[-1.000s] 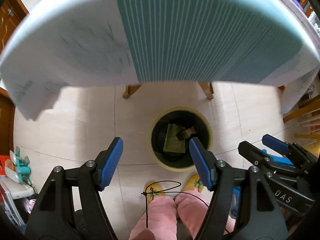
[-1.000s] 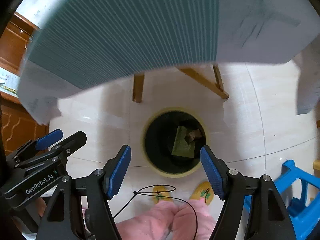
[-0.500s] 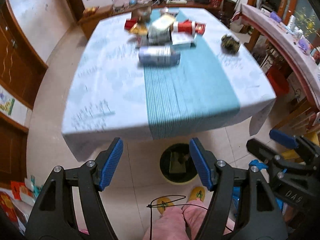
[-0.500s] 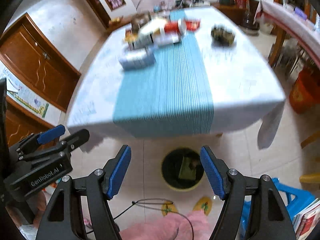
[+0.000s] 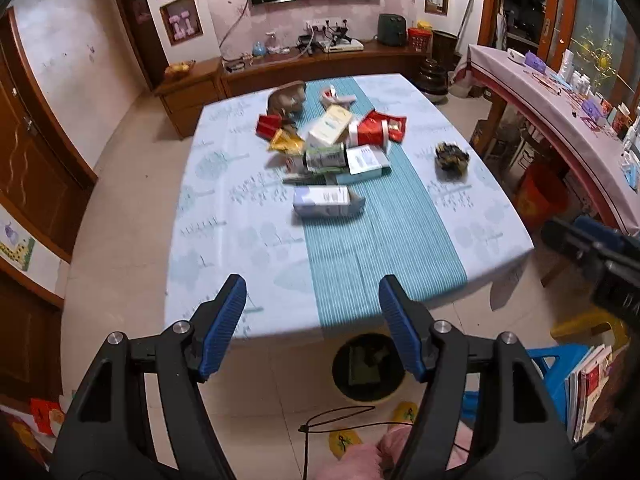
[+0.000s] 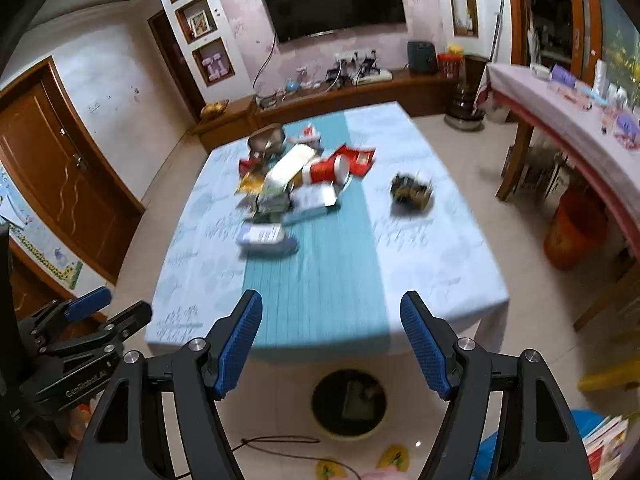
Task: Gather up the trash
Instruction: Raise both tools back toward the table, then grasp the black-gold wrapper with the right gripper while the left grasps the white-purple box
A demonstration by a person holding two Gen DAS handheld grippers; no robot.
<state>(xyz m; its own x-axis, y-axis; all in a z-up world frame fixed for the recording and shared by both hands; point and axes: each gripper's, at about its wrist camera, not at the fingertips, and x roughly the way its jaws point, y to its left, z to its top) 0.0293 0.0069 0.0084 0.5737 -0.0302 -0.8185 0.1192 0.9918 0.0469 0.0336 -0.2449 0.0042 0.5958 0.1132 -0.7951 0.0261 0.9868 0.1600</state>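
Both grippers, left (image 5: 312, 328) and right (image 6: 331, 344), hold jaws wide and empty above the desk (image 5: 248, 248); trash (image 5: 332, 148) piled mid-desk.

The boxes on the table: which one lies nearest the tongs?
The pale lavender-and-white carton, lying on its side alone at the pile's near edge; the other boxes sit farther back in the heap.

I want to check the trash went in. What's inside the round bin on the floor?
Inside the bin lies a flat greenish packet with a small dark scrap beside it. What's under them is hidden, and the left gripper's finger covers the bin's right edge.
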